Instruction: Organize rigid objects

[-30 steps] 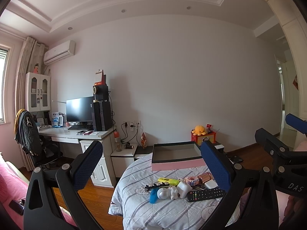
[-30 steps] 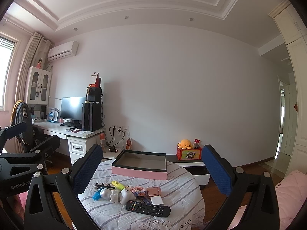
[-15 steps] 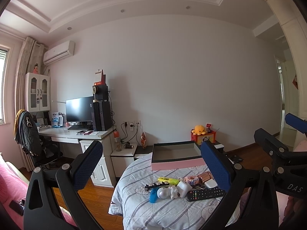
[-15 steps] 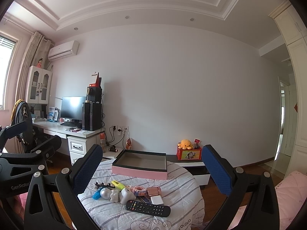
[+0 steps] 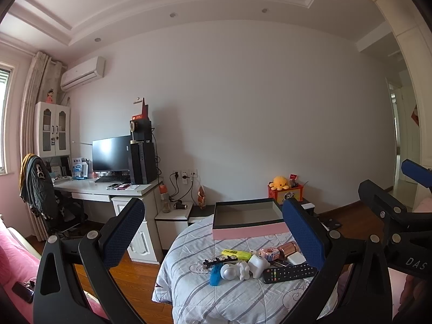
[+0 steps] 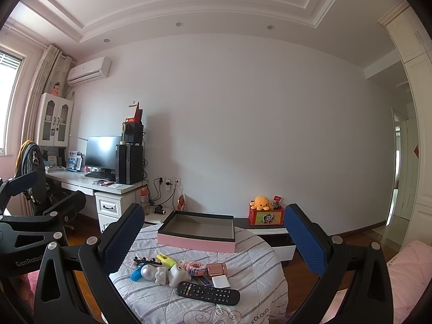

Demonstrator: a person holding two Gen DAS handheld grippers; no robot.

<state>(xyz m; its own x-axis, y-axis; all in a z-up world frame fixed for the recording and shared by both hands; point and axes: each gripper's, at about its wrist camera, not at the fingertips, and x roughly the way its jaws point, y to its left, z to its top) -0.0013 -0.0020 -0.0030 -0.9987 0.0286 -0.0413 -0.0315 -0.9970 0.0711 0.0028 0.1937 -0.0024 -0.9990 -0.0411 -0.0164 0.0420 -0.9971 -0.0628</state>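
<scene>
Nothing's moved in the last second: both the left gripper [image 5: 213, 232] and right gripper [image 6: 213, 237] hover spread wide, holding nothing, pink box [image 6: 197, 233] unfilled, so sorting hasn't started.

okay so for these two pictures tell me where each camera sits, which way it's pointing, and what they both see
Left wrist view: sits on the left gripper, looking forward between its open fingers at the round table and pink box; the right gripper shows at the right edge.
Right wrist view: sits on the right gripper, facing the same table more squarely, with the remote nearest; the left gripper shows at the left edge.
Shared: table, pink box, remote, desk, far wall.
</scene>
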